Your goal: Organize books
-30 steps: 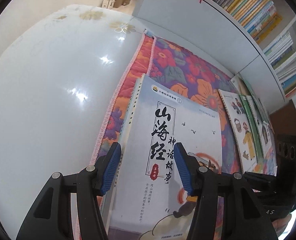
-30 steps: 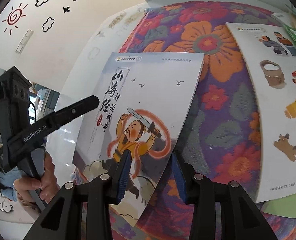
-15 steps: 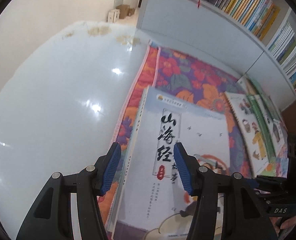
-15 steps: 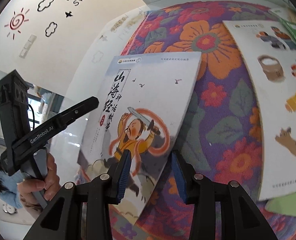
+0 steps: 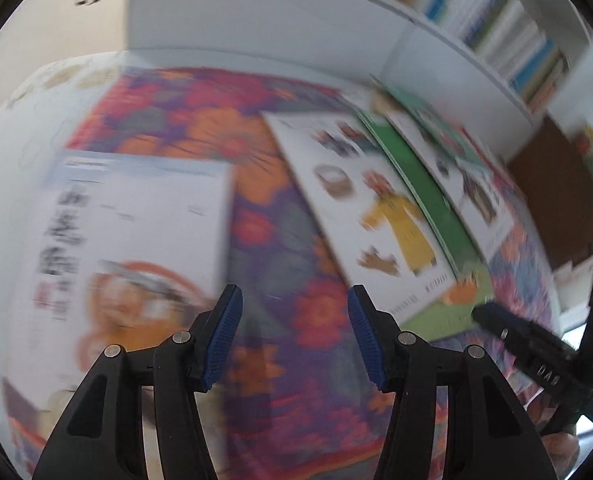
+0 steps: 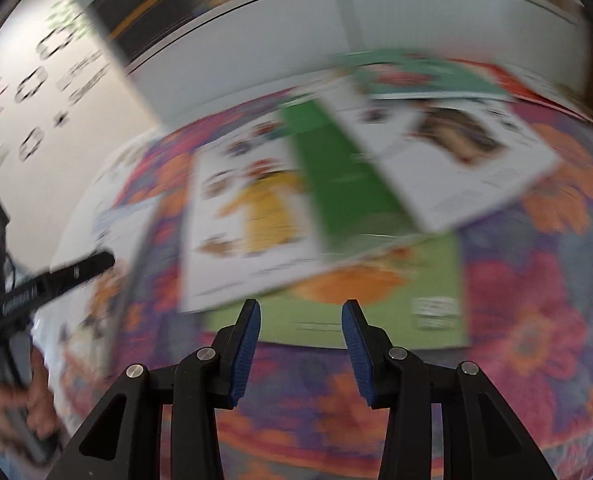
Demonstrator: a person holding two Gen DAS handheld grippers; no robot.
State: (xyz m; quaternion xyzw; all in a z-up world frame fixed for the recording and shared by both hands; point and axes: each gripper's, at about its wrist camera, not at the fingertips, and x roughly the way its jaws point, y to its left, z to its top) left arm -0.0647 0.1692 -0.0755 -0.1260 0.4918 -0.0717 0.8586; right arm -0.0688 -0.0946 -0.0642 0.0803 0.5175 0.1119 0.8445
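A floral cloth [image 5: 292, 240] in orange, red and purple flowers covers the work surface, with a red-and-orange border [image 6: 296, 452] along its near edge. To its left lies a glossy white tabletop [image 5: 0, 152], bare where the cloth ends. Behind stand a white cabinet panel [image 5: 256, 16] and a pale wall with black cloud drawings and a red sun [image 6: 36, 80], all blurred.
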